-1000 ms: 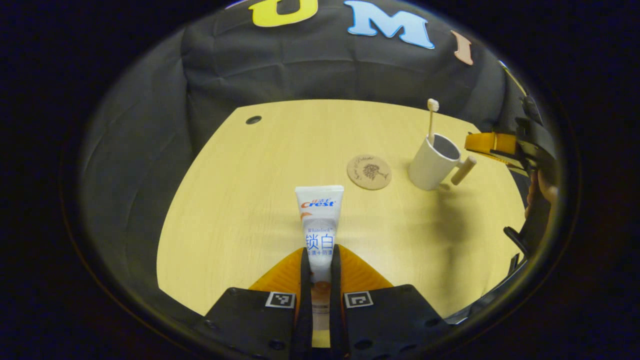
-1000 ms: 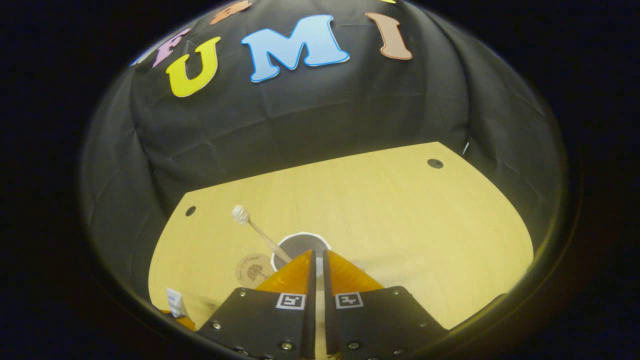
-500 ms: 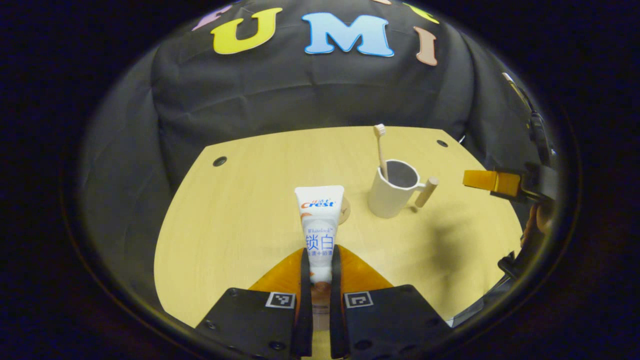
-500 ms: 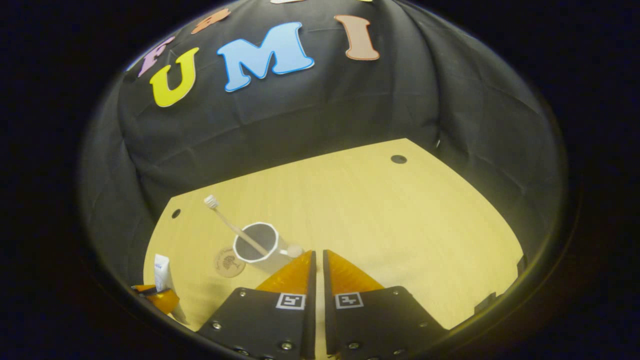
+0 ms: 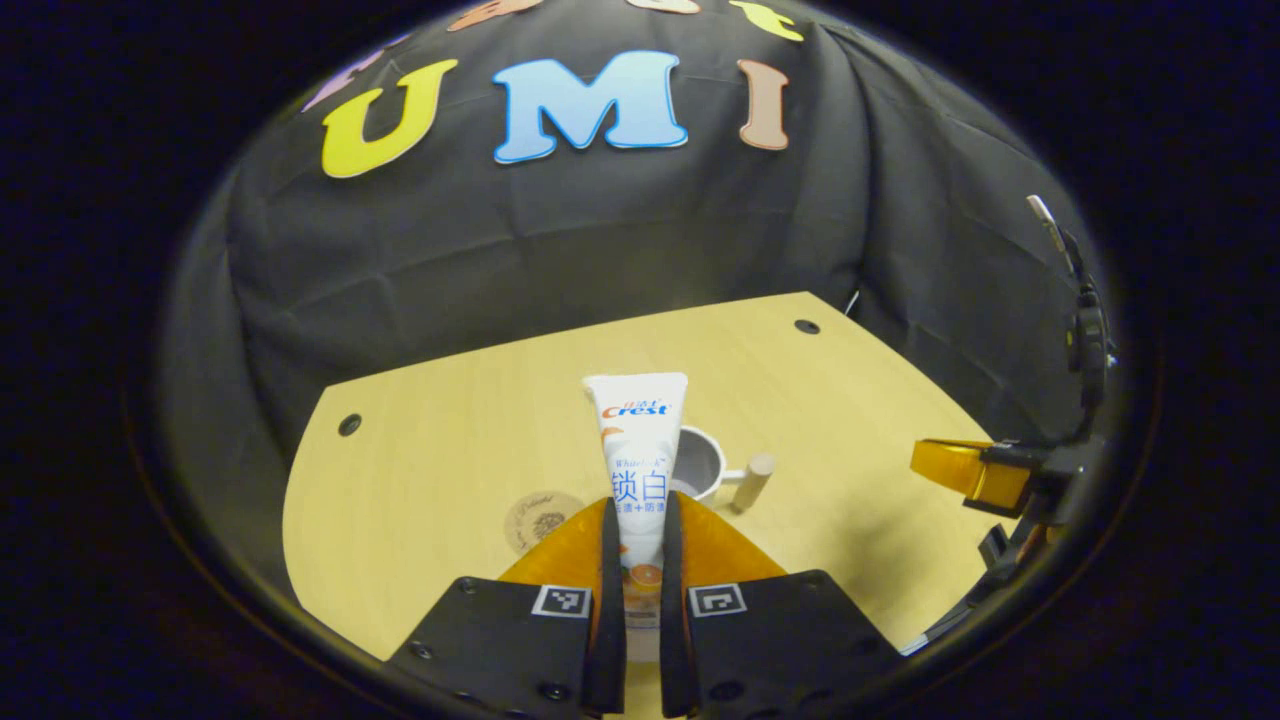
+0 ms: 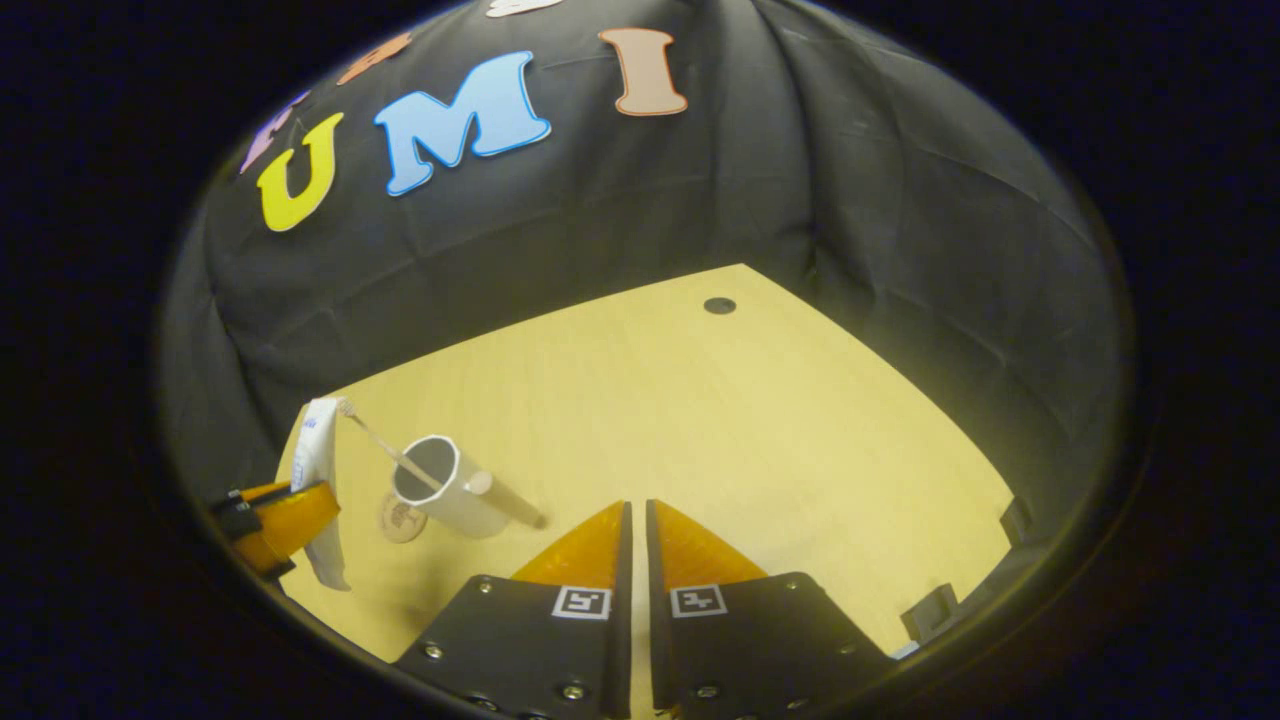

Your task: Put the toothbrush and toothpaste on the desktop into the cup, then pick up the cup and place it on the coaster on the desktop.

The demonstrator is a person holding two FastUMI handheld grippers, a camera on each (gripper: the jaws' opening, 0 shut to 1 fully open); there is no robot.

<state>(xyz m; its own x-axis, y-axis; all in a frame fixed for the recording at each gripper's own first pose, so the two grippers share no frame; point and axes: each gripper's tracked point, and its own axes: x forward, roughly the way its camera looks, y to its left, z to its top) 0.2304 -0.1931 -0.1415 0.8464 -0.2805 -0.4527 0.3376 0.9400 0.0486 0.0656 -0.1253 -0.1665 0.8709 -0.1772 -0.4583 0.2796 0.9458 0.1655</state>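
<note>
I note a pale wood-grain desktop (image 5: 450, 460) in the left gripper view, its surface clean and matt. 2 small dark round holes are set into it near the far edge: a left hole (image 5: 349, 424) and a right hole (image 5: 806, 326), well apart. In the right gripper view I see 1 such hole (image 6: 719, 305) near the far corner of the same desktop (image 6: 760, 430). A black cloth wall (image 5: 560, 250) hangs behind the desktop and wraps round both sides, creased in long folds. At the desktop's near right edge sit 2 small dark fittings (image 6: 935, 603); I cannot tell what they are.
</note>
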